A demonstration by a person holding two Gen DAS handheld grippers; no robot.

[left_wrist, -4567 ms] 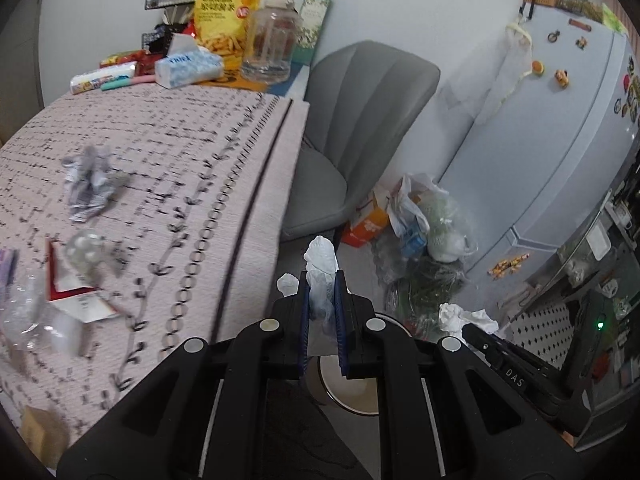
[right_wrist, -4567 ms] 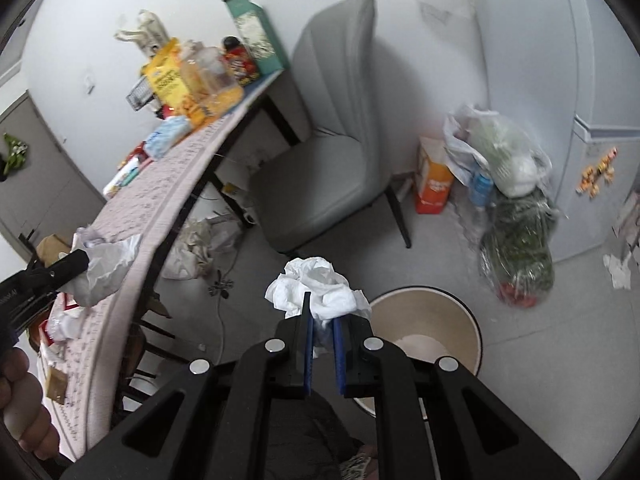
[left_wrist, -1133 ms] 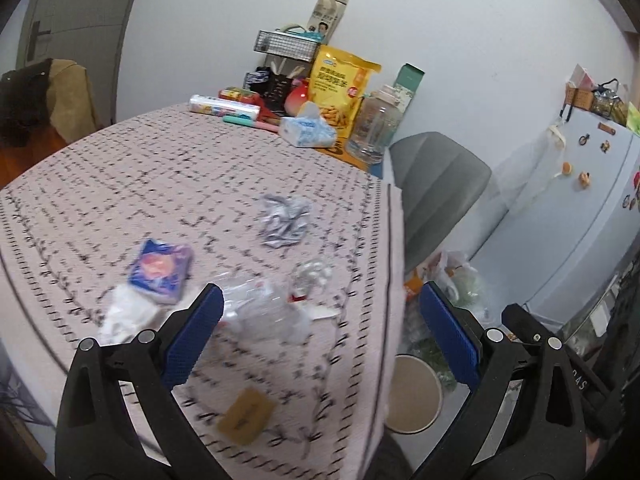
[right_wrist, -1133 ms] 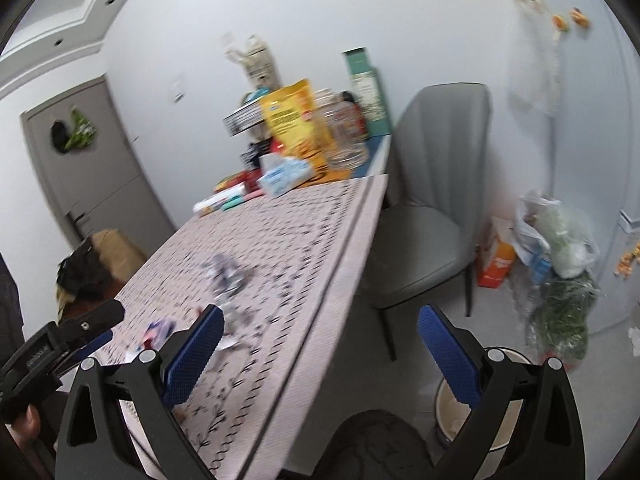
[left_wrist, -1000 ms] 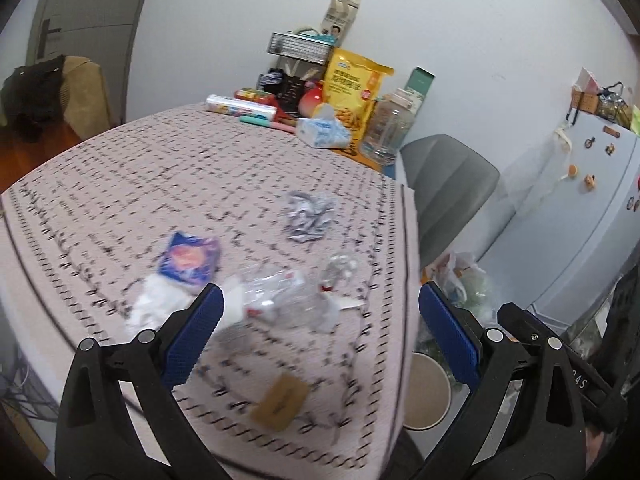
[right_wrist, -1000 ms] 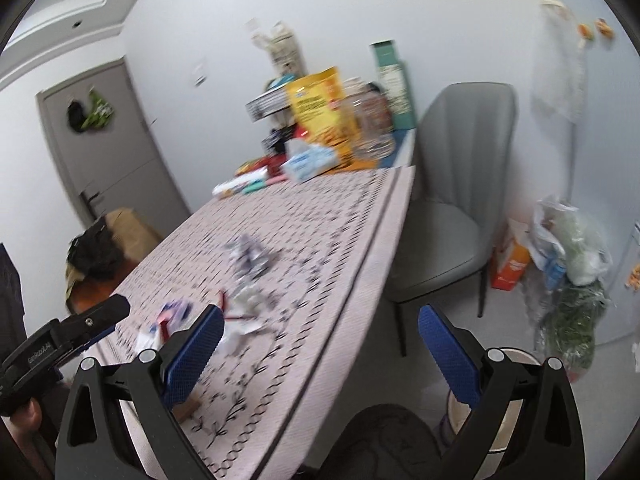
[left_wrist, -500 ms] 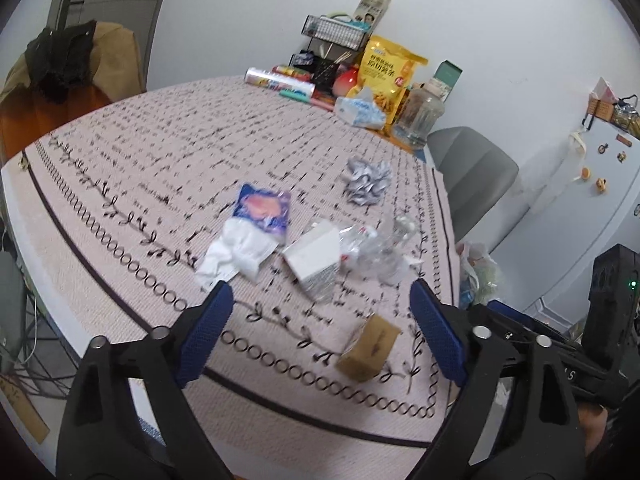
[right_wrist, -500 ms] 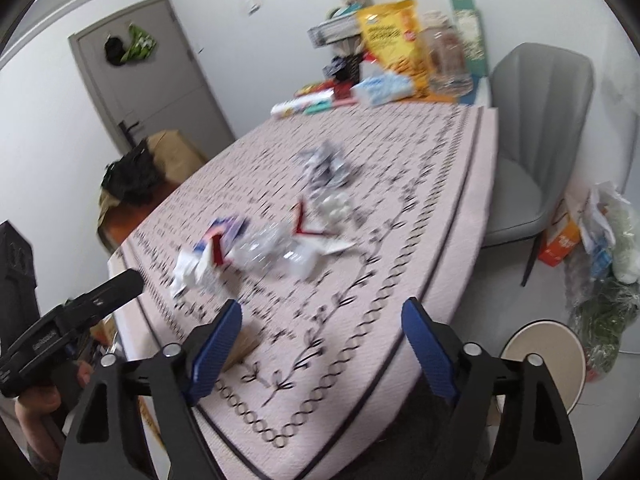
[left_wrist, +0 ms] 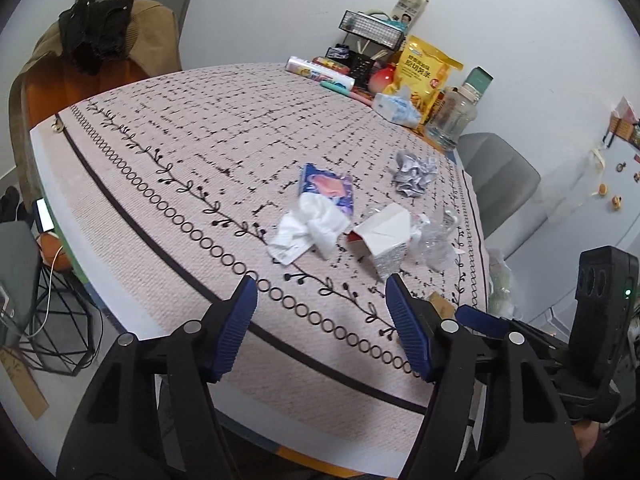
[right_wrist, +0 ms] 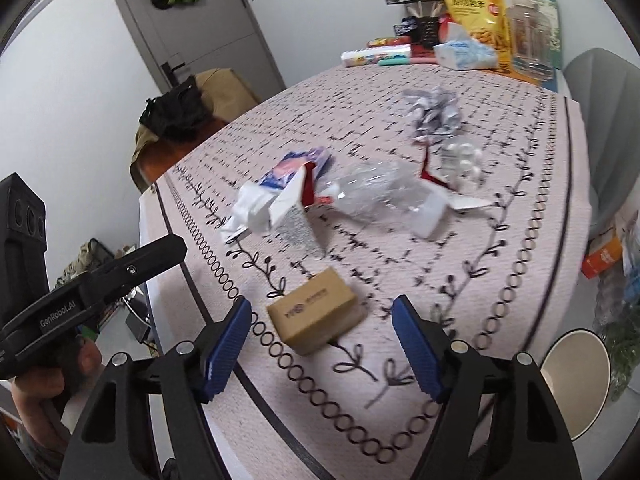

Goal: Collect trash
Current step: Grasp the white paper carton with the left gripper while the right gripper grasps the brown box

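Observation:
Trash lies on the patterned tablecloth (left_wrist: 168,184): a white crumpled tissue (left_wrist: 310,230), a blue-pink wrapper (left_wrist: 326,186), a torn white-and-red carton (left_wrist: 382,236), clear crushed plastic (right_wrist: 376,192), a crumpled foil ball (left_wrist: 414,172) and a small brown cardboard box (right_wrist: 314,312). My left gripper (left_wrist: 322,328) is open and empty, near the table's front edge, short of the tissue. My right gripper (right_wrist: 322,342) is open and empty, its blue pads either side of the brown box, just in front of it.
Snack bags, a tissue pack (left_wrist: 396,108), a glass jar (left_wrist: 452,120) and a wire rack stand at the table's far end. A grey chair (left_wrist: 500,184) is beyond the table. A round bin (right_wrist: 576,380) stands on the floor at right.
Both grippers swung from over the bin back to the table and moved down toward the trash. The tissues they held 4.6 s ago are gone; both jaws are open, slightly narrower than before.

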